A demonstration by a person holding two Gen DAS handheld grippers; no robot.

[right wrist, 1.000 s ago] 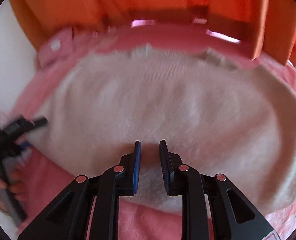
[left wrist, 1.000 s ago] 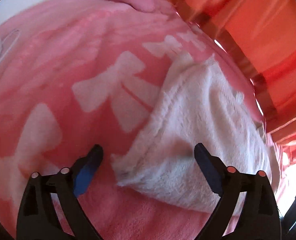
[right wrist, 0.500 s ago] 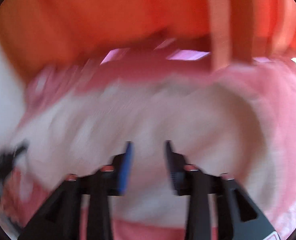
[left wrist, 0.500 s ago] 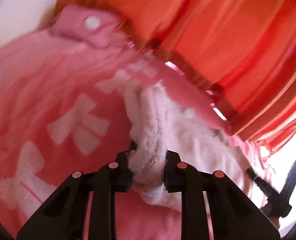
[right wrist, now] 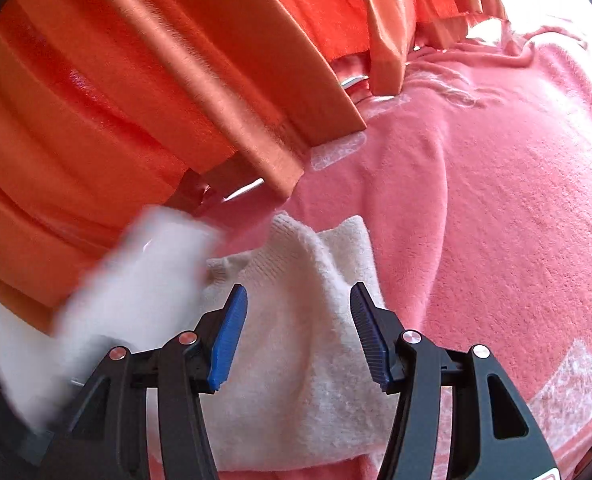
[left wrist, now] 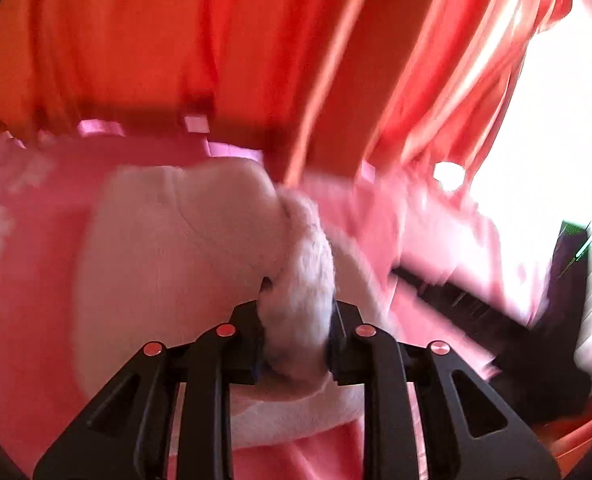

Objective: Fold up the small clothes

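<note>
A small fuzzy white garment (left wrist: 176,264) lies on a pink blanket (left wrist: 24,280). My left gripper (left wrist: 296,336) is shut on a bunched edge of the white garment and holds that edge lifted. In the right wrist view my right gripper (right wrist: 298,332) is open, its blue pads either side of the white garment (right wrist: 296,360) just above it. A blurred raised part of the garment (right wrist: 136,288) shows at the left. The right gripper's black body (left wrist: 496,320) shows at the right of the left wrist view.
Orange-red curtains (right wrist: 136,80) hang along the far edge of the blanket, close behind the garment. The pink blanket (right wrist: 496,200) with white bow patterns stretches to the right. Bright window light (left wrist: 556,120) is at the far right.
My left gripper closed on the garment's edge and has lifted and carried it to the right. My right gripper has opened from nearly shut and shifted right over the garment.
</note>
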